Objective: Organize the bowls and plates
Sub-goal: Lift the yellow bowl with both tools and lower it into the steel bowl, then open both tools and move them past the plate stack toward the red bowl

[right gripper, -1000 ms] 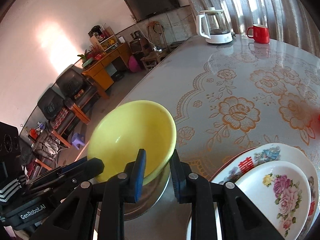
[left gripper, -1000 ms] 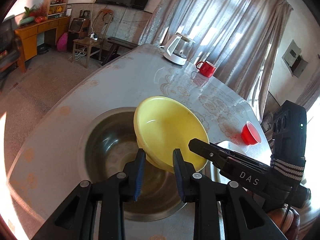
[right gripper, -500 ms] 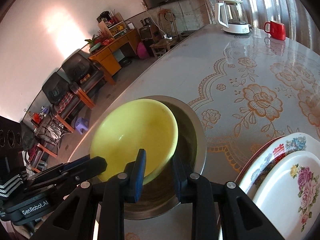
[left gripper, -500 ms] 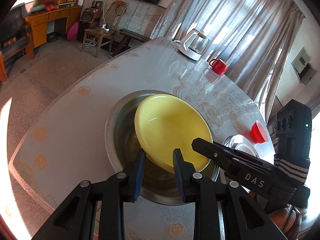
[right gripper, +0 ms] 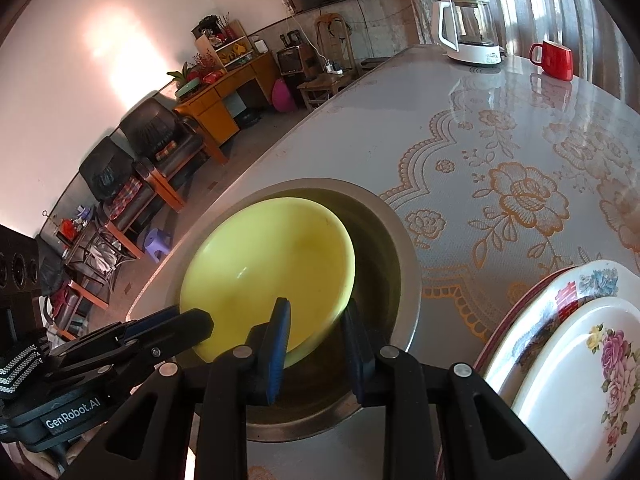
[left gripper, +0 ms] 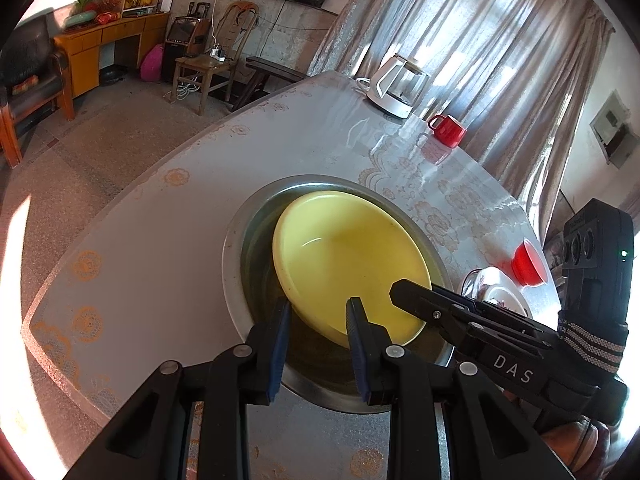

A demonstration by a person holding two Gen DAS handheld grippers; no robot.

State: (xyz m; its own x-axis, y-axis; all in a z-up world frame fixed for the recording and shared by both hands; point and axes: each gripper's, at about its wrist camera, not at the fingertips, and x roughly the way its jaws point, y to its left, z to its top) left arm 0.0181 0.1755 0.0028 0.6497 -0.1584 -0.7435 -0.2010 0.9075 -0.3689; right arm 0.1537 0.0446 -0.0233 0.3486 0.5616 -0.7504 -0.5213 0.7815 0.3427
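Both tools are gripping the yellow bowl (left gripper: 348,264) by its near rim, one on each side. The left tool (left gripper: 316,320) is closing narrow on the rim, one pad inside the bowl and one outside, and the right tool (right gripper: 316,320) is doing the same from the other side, jaws almost together with the bowl wall between them. The yellow bowl is sitting tilted inside the steel basin (left gripper: 240,280), far edge down near the basin wall, near edge raised where the tools are pinching it; I cannot tell whether its base is touching the basin bottom. The steel basin is resting on the counter (left gripper: 160,240), near the counter's edge, on a grey cloth with orange flowers. Just to the right of the basin, a stack of flowered plates (right gripper: 580,340) is lying flat on the counter, a white rose-printed plate on top of a red-rimmed one. Beyond the plates from the basin, a small red cup (left gripper: 528,264) is lying on the counter, its mouth facing the left view. Well beyond the basin, at the far end of the counter, a white kettle (left gripper: 396,88) is standing upright with a red mug (left gripper: 448,132) near it, curtains hanging behind both.
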